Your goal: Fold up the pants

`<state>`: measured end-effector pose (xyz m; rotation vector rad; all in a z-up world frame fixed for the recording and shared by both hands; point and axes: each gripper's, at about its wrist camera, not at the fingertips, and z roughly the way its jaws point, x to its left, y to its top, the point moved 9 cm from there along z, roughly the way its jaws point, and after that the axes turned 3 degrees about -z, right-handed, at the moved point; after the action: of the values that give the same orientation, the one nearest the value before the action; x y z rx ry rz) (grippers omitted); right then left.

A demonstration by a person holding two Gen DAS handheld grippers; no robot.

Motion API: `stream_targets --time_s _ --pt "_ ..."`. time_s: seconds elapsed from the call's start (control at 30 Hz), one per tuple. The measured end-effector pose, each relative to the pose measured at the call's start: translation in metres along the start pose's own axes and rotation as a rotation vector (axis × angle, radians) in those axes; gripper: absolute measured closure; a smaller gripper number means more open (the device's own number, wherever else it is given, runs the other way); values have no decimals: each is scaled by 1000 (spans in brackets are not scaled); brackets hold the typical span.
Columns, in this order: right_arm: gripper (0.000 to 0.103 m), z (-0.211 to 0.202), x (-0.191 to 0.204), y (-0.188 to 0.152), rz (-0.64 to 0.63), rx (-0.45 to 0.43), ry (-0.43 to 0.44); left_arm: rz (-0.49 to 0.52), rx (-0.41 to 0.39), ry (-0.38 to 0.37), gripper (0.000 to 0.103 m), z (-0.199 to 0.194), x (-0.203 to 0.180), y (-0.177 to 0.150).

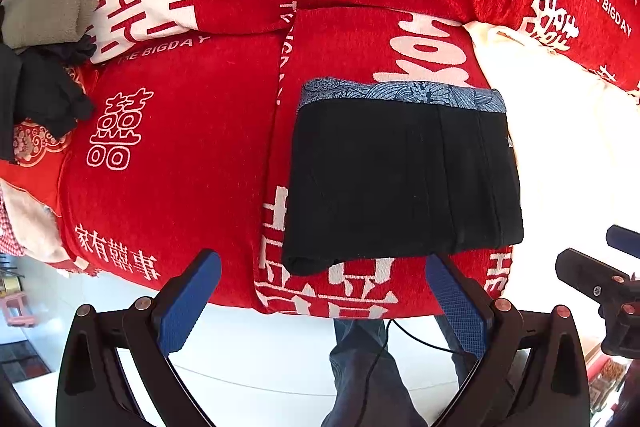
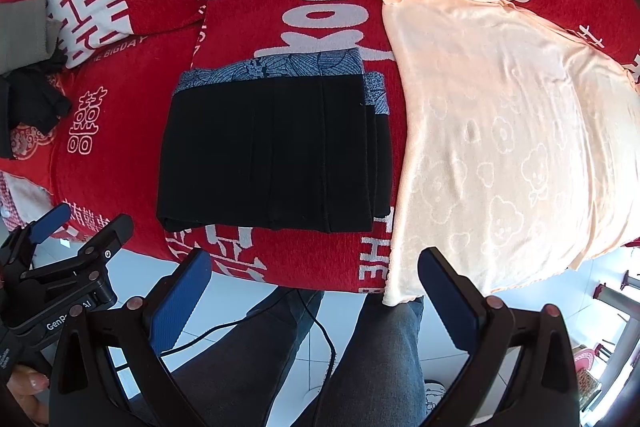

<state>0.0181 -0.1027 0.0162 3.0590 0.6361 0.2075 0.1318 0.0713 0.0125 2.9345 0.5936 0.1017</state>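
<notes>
A: The black pants (image 1: 402,179) lay folded into a compact rectangle on the red cover (image 1: 180,155), blue patterned waistband (image 1: 404,93) at the far edge. The fold looked finished to me.

B: Agreed. Both claws hung off the near edge, away from the cloth. The left gripper (image 1: 320,303) had its fingers spread wide with nothing between them, and so did the right gripper (image 2: 316,301).

A: If anything was left, I'd have squared the layers that stepped out at the right side and pressed the near fold flat, without dragging the stack.

B: The right wrist view showed the peach towel (image 2: 508,131) with its bear pattern; the left view washed it out white, but showed more of the grey and dark clothes (image 1: 44,59) far left.
</notes>
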Motion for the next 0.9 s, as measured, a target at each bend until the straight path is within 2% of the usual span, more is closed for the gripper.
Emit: stream_targets --time_s 0.9 --pt "0 1 5 -2 2 2 -9 -1 -1 -1 0 -2 1 -2"
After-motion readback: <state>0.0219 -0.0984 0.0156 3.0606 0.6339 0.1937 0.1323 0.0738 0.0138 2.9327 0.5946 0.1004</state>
